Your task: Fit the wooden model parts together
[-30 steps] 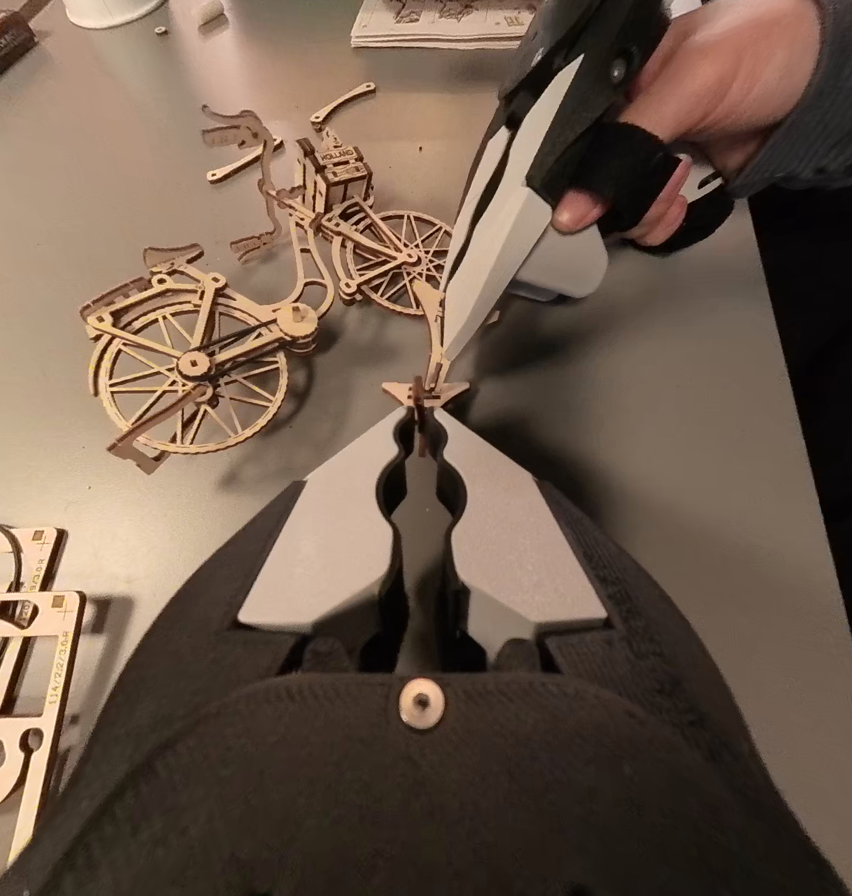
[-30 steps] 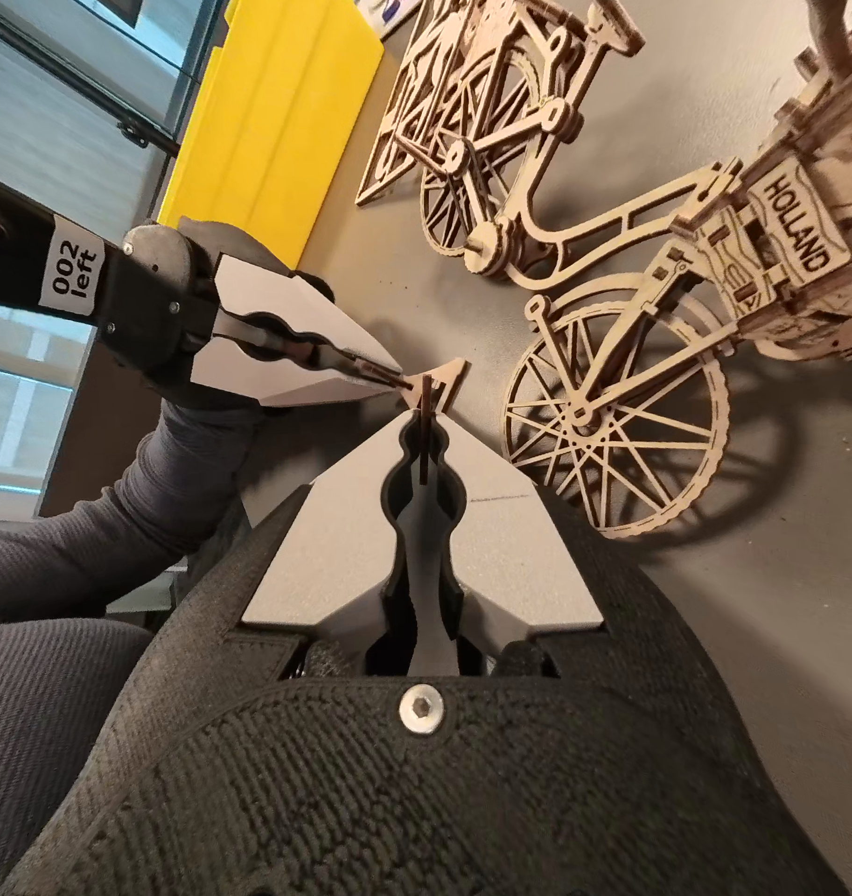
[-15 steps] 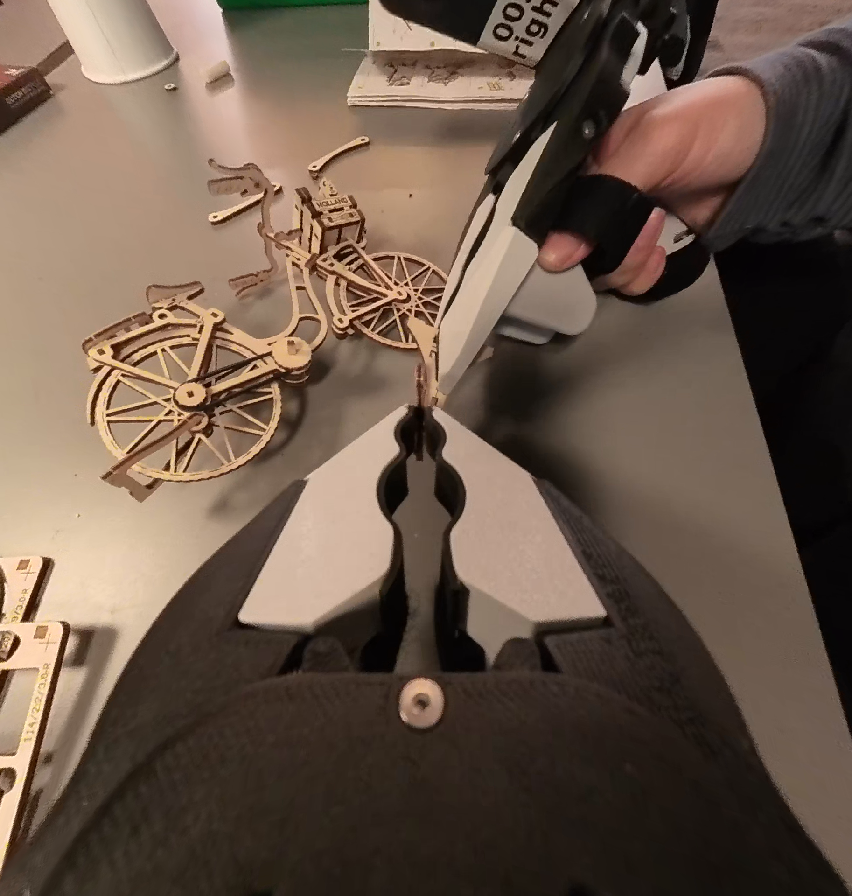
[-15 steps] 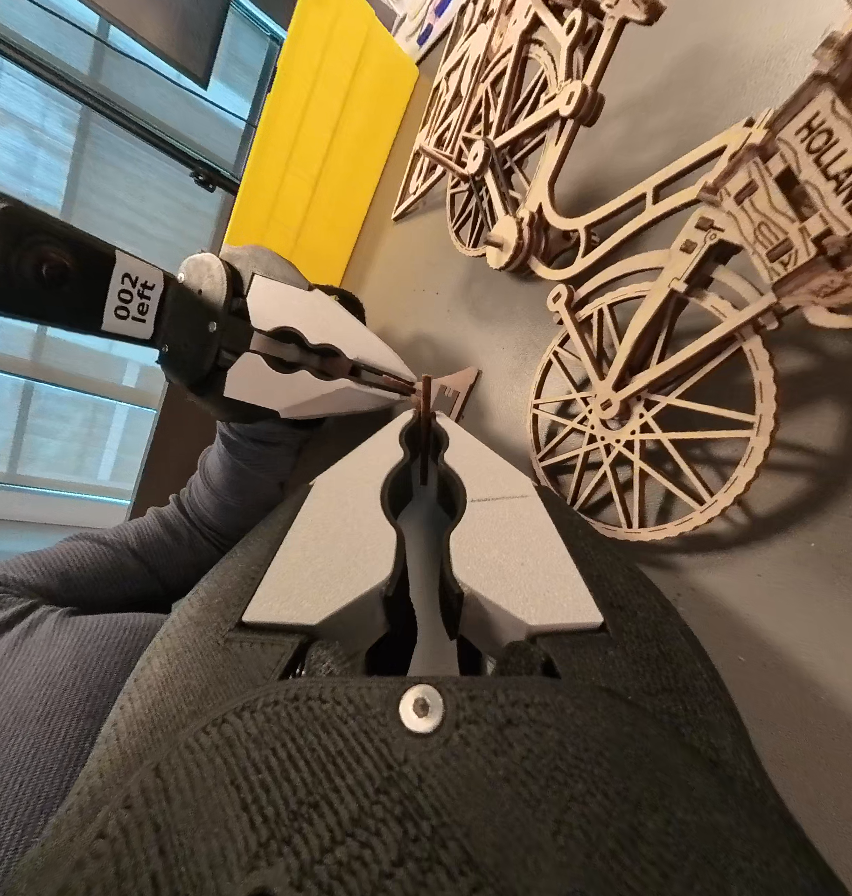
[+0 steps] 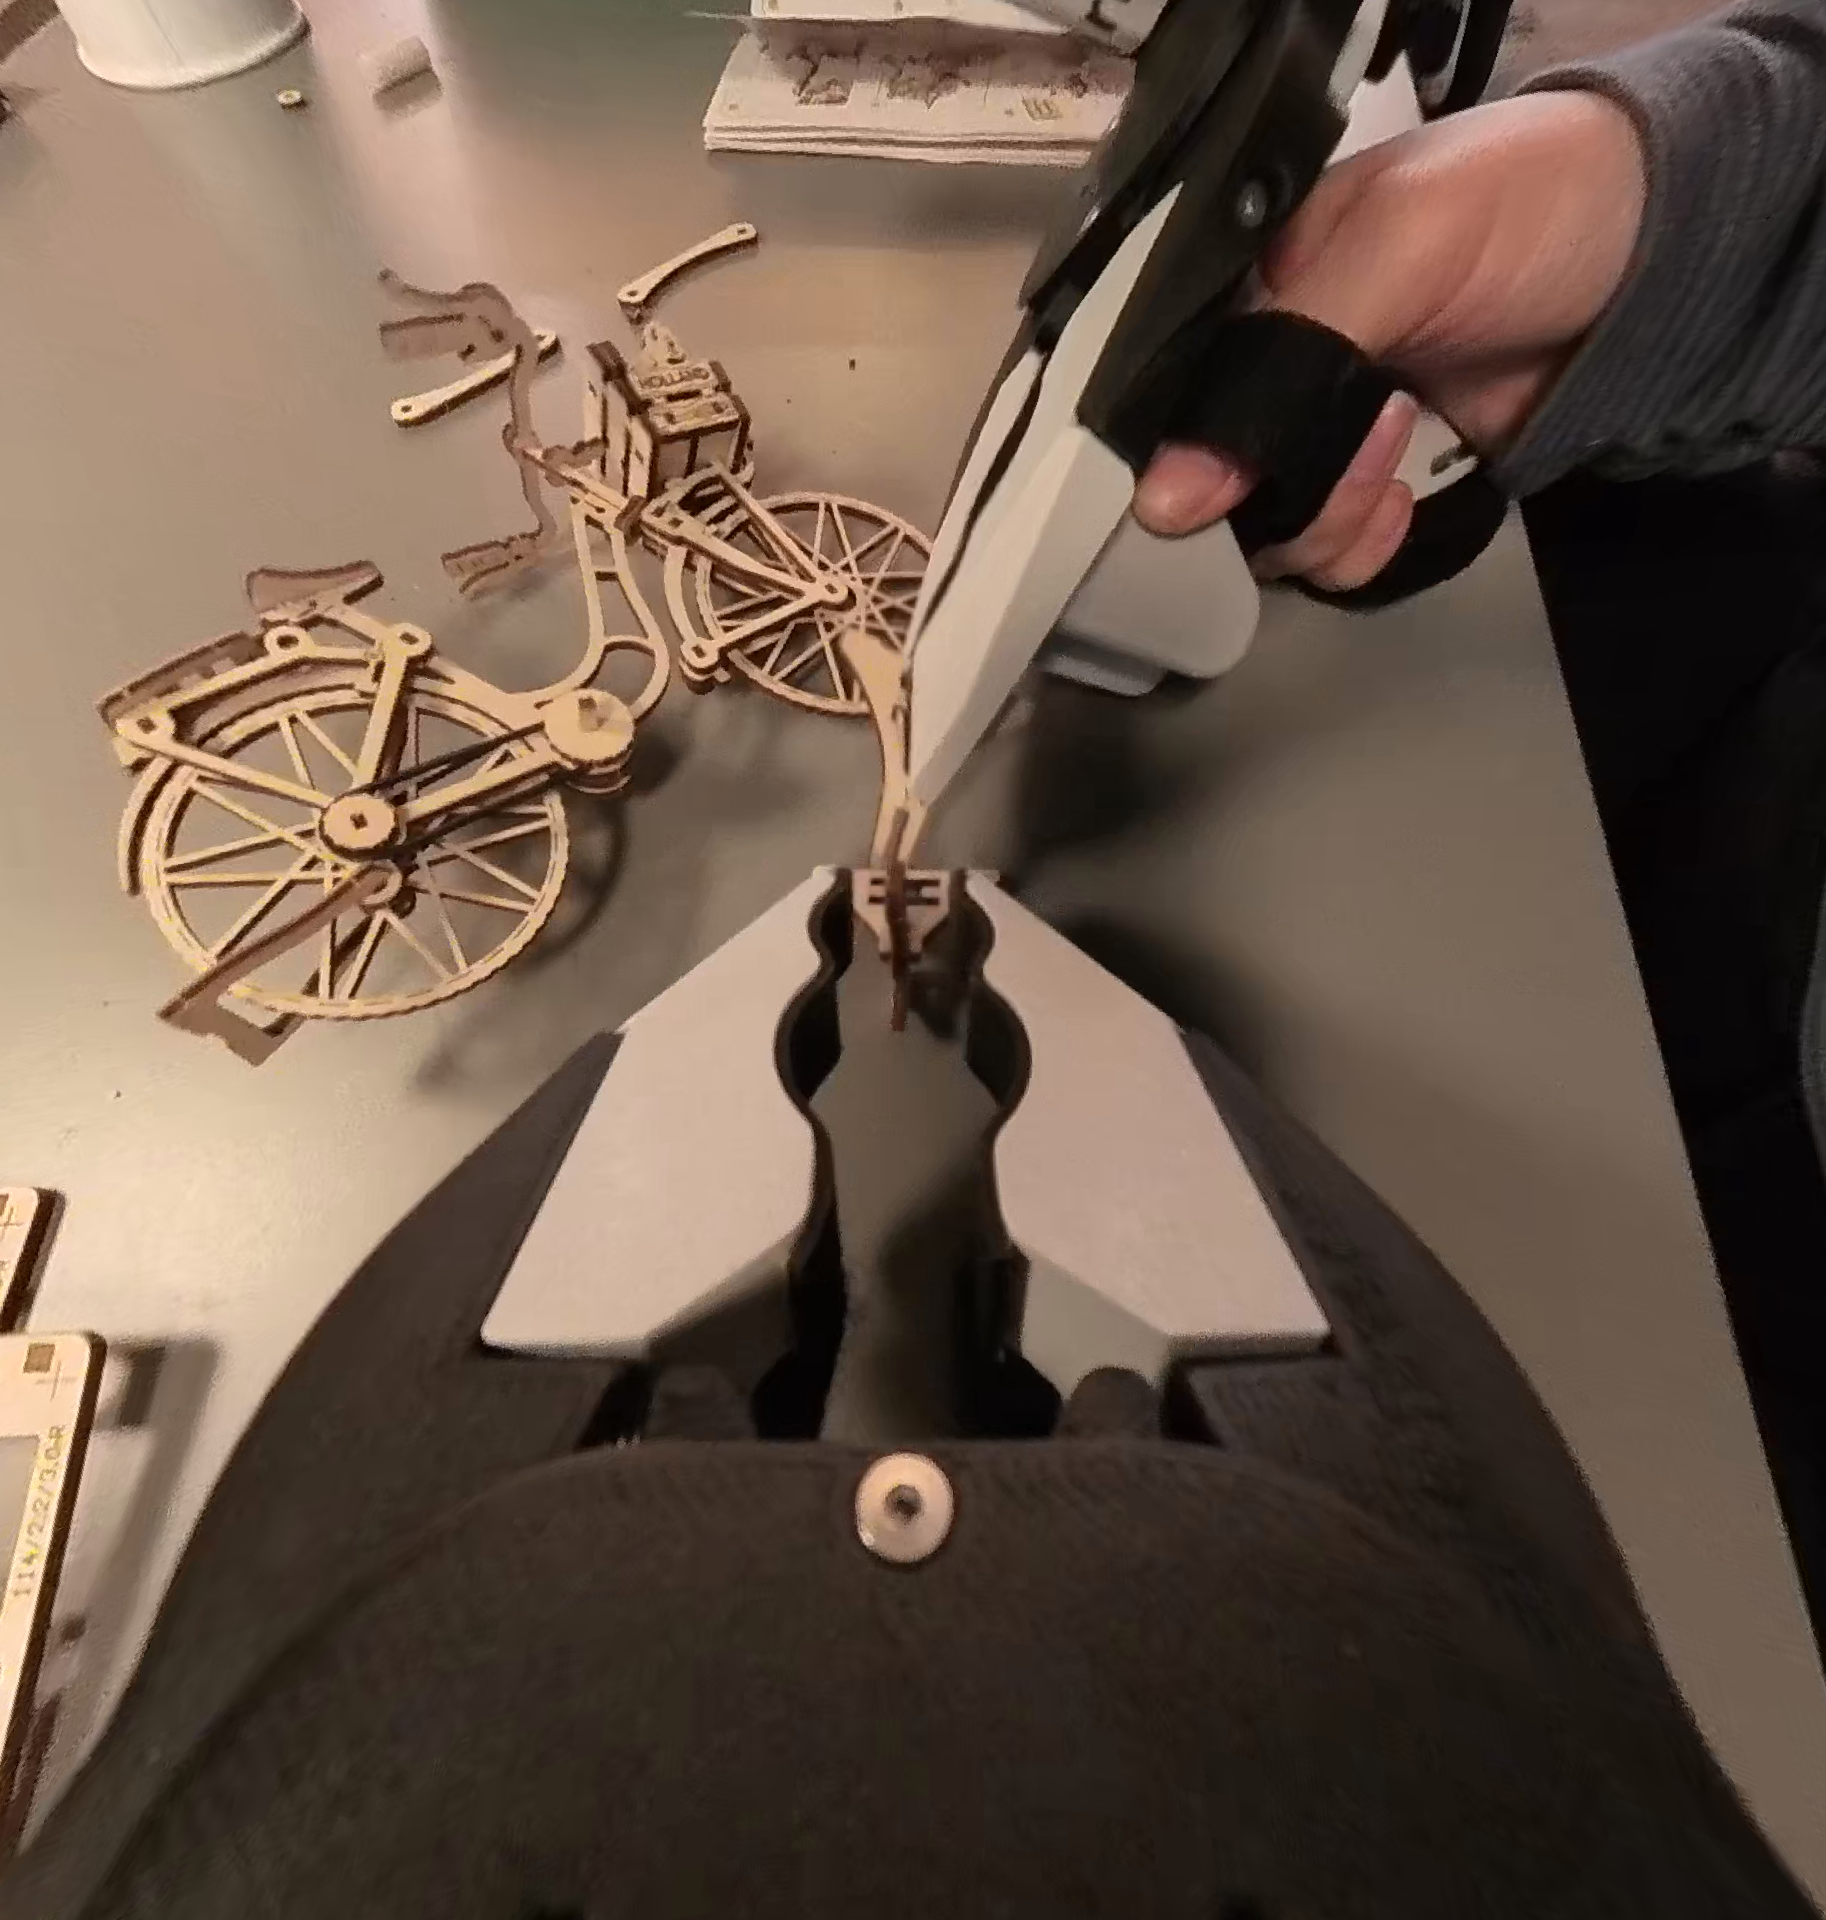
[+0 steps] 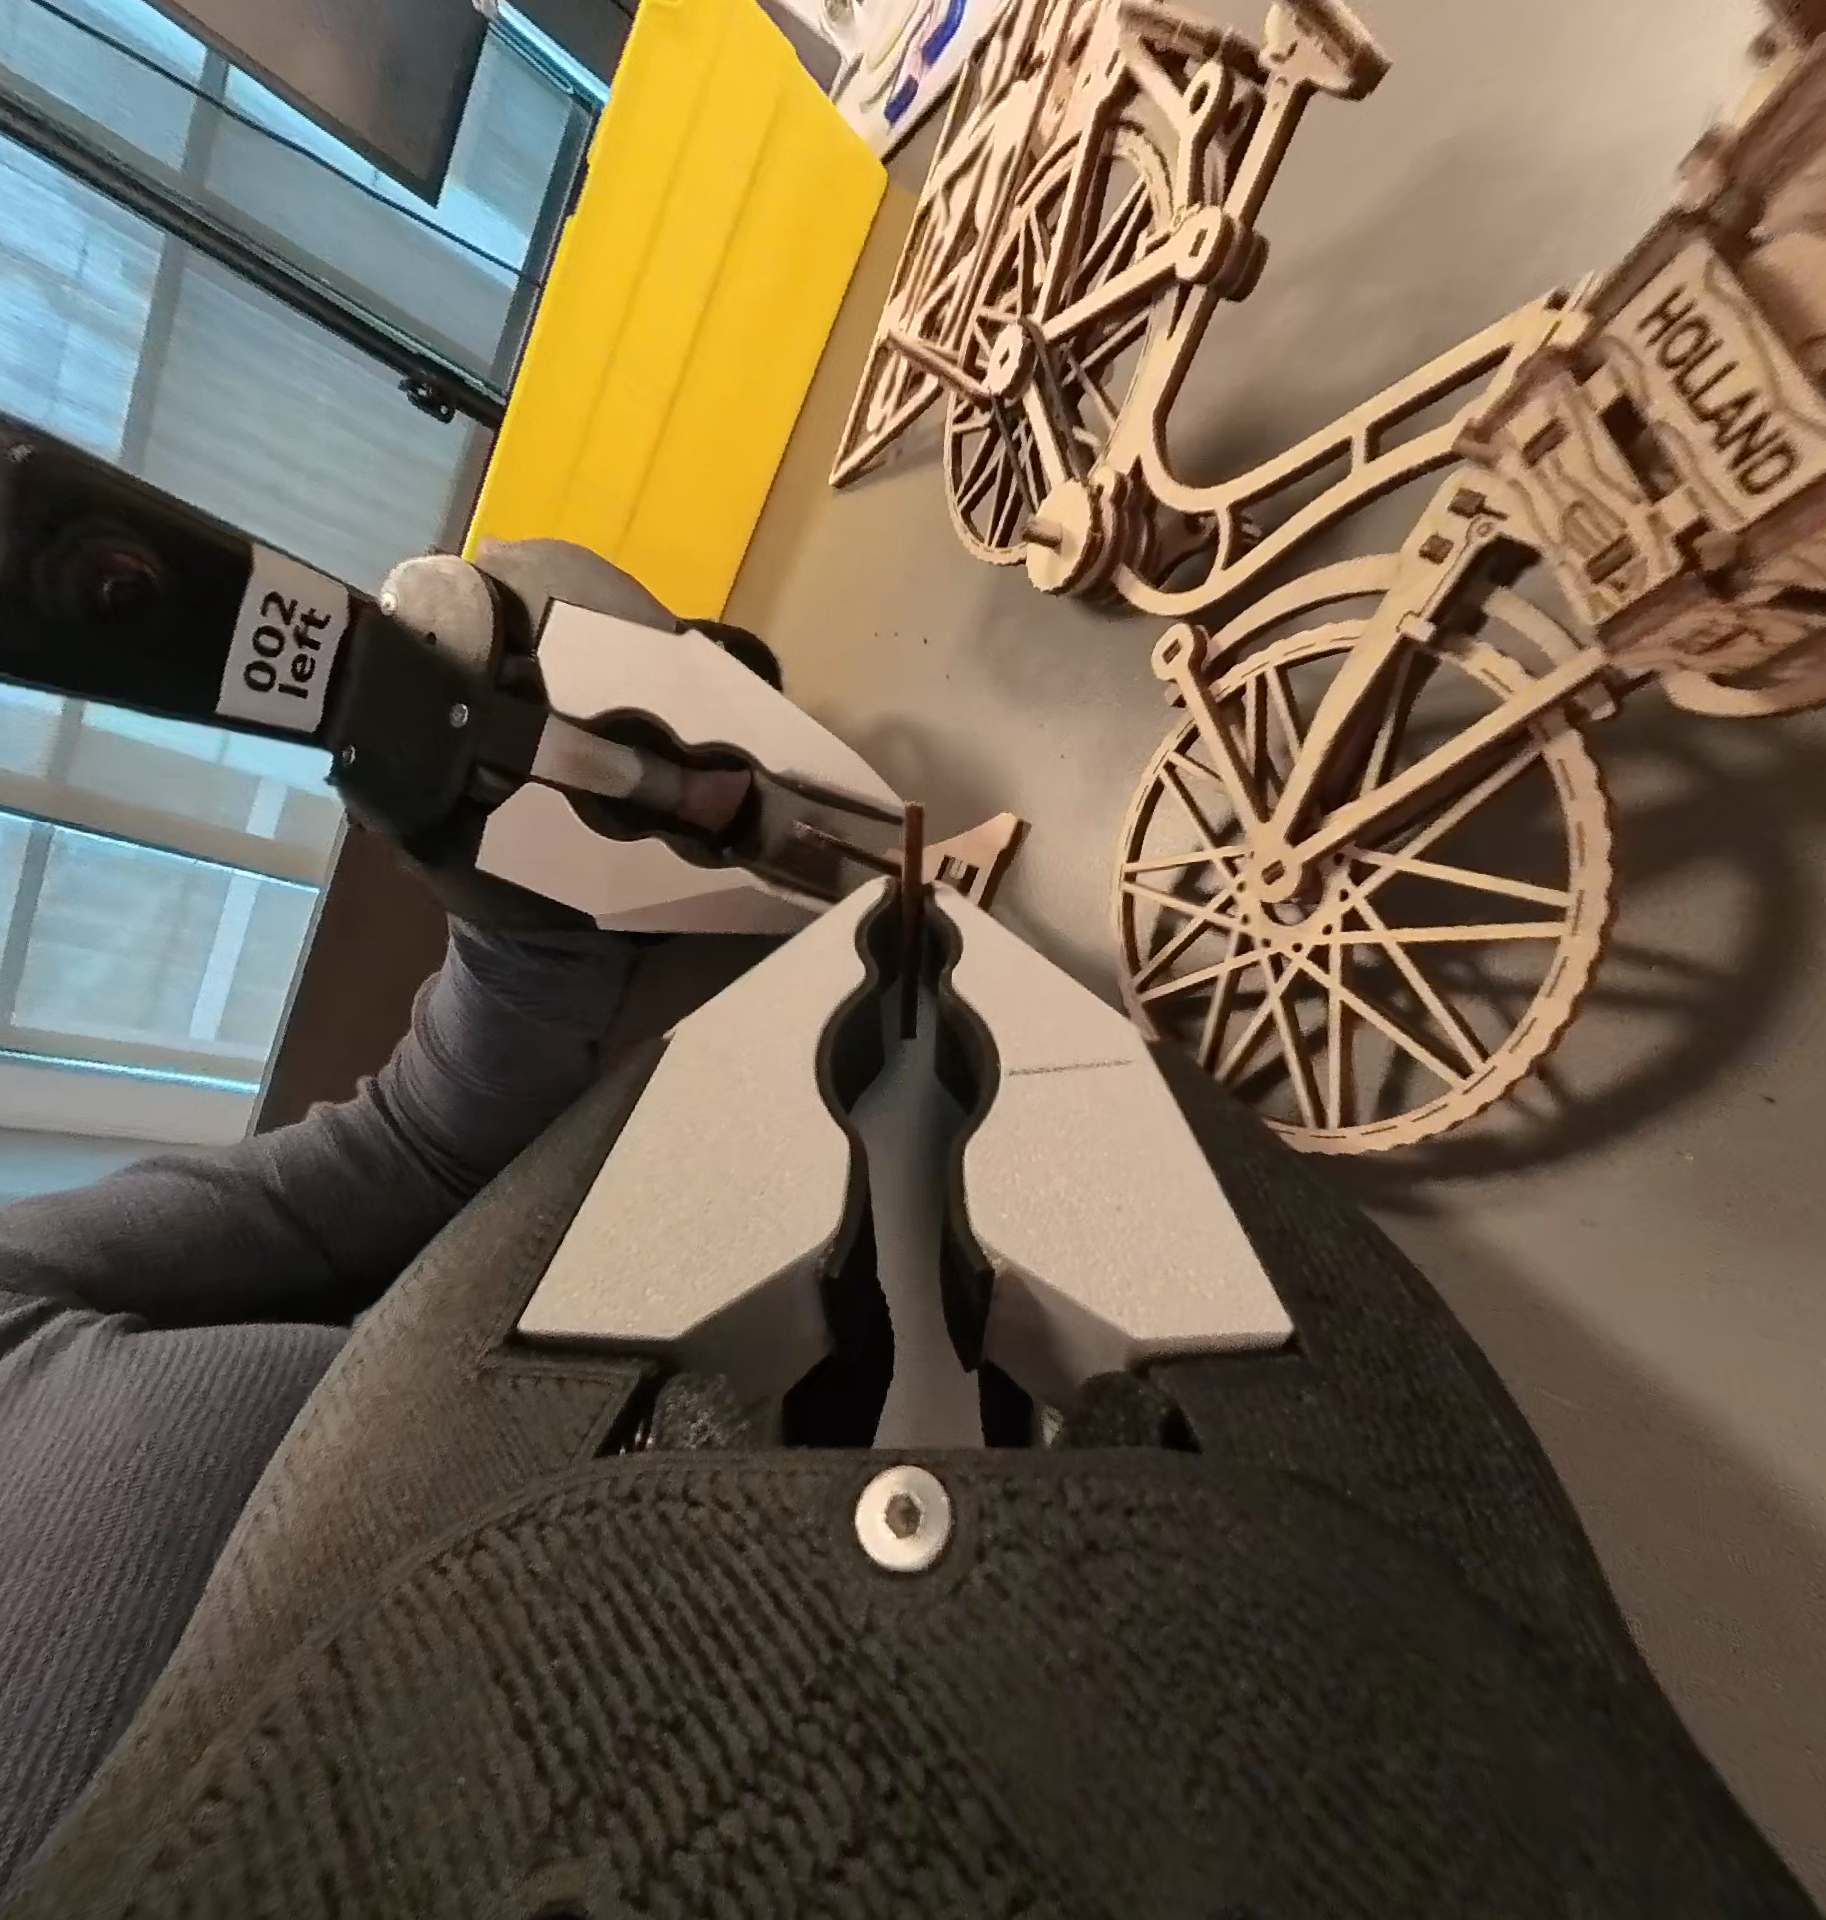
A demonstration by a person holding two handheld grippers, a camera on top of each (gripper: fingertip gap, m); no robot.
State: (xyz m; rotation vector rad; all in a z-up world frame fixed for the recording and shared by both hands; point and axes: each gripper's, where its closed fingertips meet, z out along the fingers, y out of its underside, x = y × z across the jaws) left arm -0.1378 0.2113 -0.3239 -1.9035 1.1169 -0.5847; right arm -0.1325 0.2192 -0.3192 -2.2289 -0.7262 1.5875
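My left gripper (image 5: 911, 878) holds a small flat slotted wooden piece (image 5: 907, 914) between its fingertips, jaws a little apart across the piece's width. My right gripper (image 6: 914, 894) is shut on a thin curved wooden strip (image 6: 911, 935), seen edge-on. In the left wrist view the strip (image 5: 888, 717) runs down from the right gripper (image 5: 924, 779) into a slot of the piece. In the right wrist view the left gripper (image 6: 878, 826) comes in from the left and the piece (image 6: 976, 847) pokes out past it. Both are held above the table.
A mostly built wooden bicycle model (image 5: 369, 800) lies on the grey table, also close in the right wrist view (image 6: 1356, 883). Loose wooden parts (image 5: 473, 384) lie behind it. Part sheets (image 5: 5, 1507) lie front left, a booklet (image 5: 909, 94) and white cup (image 5: 182, 31) at the back. A yellow sheet (image 6: 680, 312) lies beyond. Only a small space, under 4 cm, lies between the two pairs of fingers.
My left gripper's jaws have parted wider and the slotted piece now sits deeper between the fingertips, face-on. The curved strip has gone further into it. Both grippers rose slightly.
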